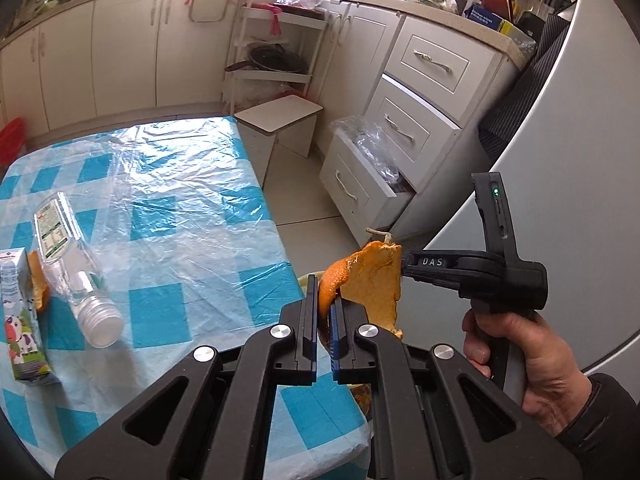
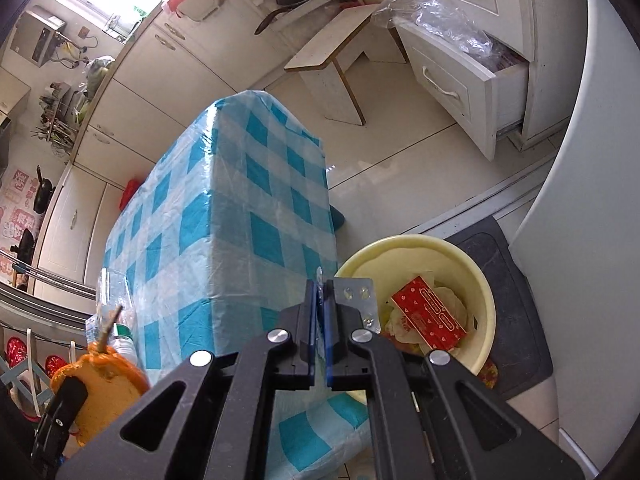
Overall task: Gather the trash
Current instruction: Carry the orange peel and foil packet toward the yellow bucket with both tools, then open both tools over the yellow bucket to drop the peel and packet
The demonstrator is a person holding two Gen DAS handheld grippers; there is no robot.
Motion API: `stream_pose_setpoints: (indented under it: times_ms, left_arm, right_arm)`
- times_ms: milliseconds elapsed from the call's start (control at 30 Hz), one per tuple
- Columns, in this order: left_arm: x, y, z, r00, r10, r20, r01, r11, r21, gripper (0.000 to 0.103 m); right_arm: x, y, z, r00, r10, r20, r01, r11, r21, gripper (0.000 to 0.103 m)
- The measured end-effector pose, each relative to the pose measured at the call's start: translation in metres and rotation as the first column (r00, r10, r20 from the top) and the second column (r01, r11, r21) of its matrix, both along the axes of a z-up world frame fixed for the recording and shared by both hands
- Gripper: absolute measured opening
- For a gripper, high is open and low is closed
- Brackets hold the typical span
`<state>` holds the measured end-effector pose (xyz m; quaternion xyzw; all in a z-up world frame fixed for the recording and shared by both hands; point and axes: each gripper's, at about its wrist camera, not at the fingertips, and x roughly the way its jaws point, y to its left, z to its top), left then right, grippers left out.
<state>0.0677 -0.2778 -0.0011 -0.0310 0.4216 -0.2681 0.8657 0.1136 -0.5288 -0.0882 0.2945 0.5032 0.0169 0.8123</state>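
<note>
Left wrist: orange peel (image 1: pixel 360 280) stands upright, clamped in left hand-held gripper (image 1: pixel 325 320).

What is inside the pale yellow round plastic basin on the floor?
Inside the pale yellow round plastic basin lie a red printed carton and crumpled pale wrappers. The right gripper and its silver blister pack cover the basin's left part.

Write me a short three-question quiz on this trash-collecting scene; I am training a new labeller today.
1. True or false: the left gripper is shut on orange peel.
2. What does the right gripper hold? A) a spoon B) an empty pill pack C) a bottle cap
3. Name the red thing in the yellow bin on the floor.

Key: 1 true; 2 B; 3 a red carton.
</note>
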Motion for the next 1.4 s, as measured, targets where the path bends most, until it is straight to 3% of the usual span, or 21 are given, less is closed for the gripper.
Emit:
stream_pose_setpoints:
  times_ms: [200,267,333,467,533,700,767,900,1100,1400]
  left_arm:
    - [0.008,-0.021,-0.018,1.0,-0.022,-0.016,0.023,0.999,0.027,0.005]
    - [0.014,-0.03,-0.028,0.999,-0.027,-0.03,0.029,0.999,0.04,0.005]
    - [0.019,-0.039,-0.039,0.998,-0.035,-0.049,0.037,0.998,0.053,0.005]
    - [0.025,-0.057,-0.061,0.991,-0.064,-0.114,0.072,0.995,0.07,0.005]
    - [0.026,-0.065,-0.069,0.989,-0.071,-0.13,0.082,0.993,0.083,0.008]
    - [0.028,-0.074,-0.081,0.985,-0.056,-0.165,0.075,0.991,0.114,0.03]
    - [0.026,-0.069,-0.075,0.986,-0.042,-0.161,0.059,0.993,0.1,0.037]
    - [0.017,-0.045,-0.041,0.996,-0.011,-0.089,0.016,0.998,0.055,0.064]
    - [-0.007,0.018,0.008,0.998,0.059,0.033,-0.06,0.998,0.026,0.075]
    - [-0.036,0.11,0.035,0.971,0.221,0.097,-0.224,0.974,0.02,0.078]
  right_arm:
    - [0.002,-0.005,-0.006,0.999,-0.03,-0.038,0.029,1.0,-0.011,0.004]
    - [0.001,-0.008,-0.006,0.997,-0.055,-0.044,0.055,0.998,-0.016,0.012]
    - [0.0,-0.012,-0.004,0.996,-0.086,-0.036,0.086,0.996,-0.021,0.037]
    - [-0.004,-0.021,-0.001,0.989,-0.147,-0.016,0.146,0.989,-0.016,0.046]
    - [-0.005,-0.024,0.004,0.985,-0.171,0.011,0.171,0.985,-0.011,0.052]
    - [-0.009,-0.028,0.016,0.976,-0.206,0.076,0.205,0.979,0.015,0.058]
    - [-0.009,-0.03,0.02,0.97,-0.225,0.095,0.225,0.974,0.012,0.059]
    - [-0.003,-0.026,0.022,0.966,-0.239,0.098,0.238,0.971,0.022,0.063]
    - [0.01,0.001,0.03,0.977,-0.174,0.12,0.179,0.983,-0.033,0.065]
    - [0.022,0.035,0.037,0.978,-0.149,0.145,0.165,0.981,-0.104,0.068]
